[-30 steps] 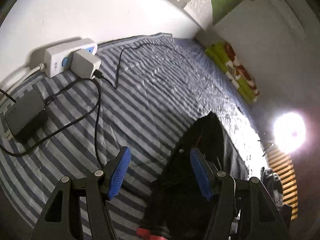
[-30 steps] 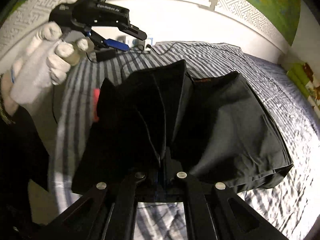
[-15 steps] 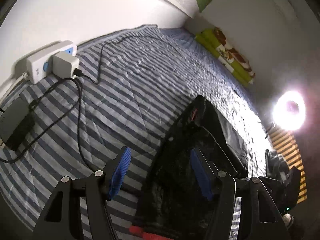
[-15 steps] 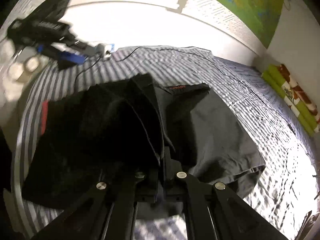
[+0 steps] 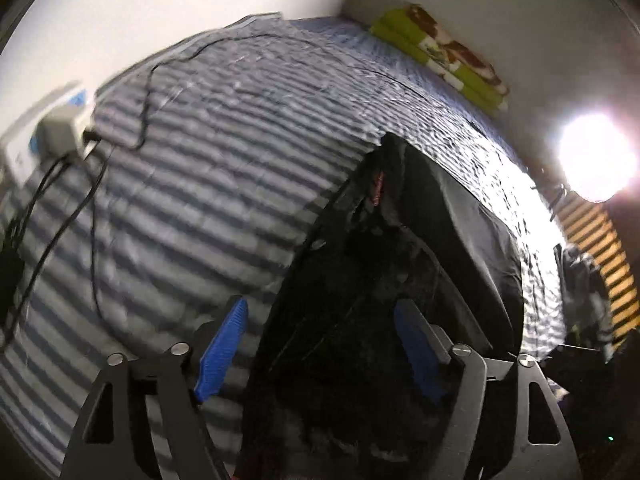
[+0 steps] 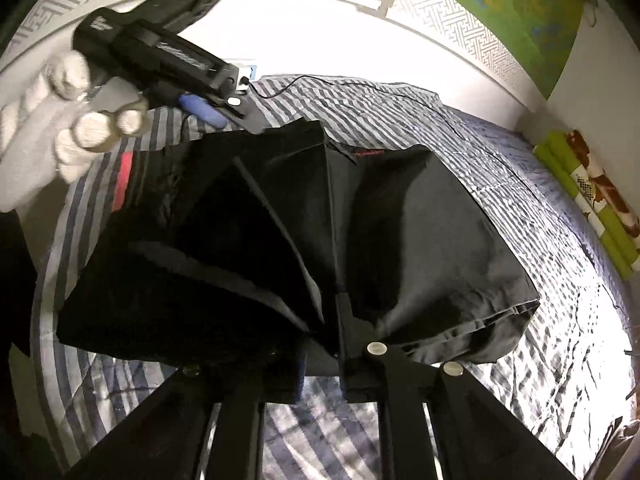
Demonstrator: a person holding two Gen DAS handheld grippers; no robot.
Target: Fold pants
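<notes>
On striped bedspread (image 6: 400, 112), folded black pants (image 6: 420, 232)

You had one pair of black pants (image 6: 400, 232) on one striped bed (image 5: 224, 184), two grippers, left (image 5: 320, 344) and right (image 6: 320, 360), each with two fingers, one gloved hand (image 6: 60, 136), one power strip (image 5: 44, 132), and one bright lamp (image 5: 596, 158).

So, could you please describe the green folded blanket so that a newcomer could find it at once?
Start from the bed with the blue and white striped cover that fills the room. Follow it to its far edge by the white wall, beyond the black pants. The blanket lies there, the only bright green thing on the bed, with brown and white patches.
</notes>
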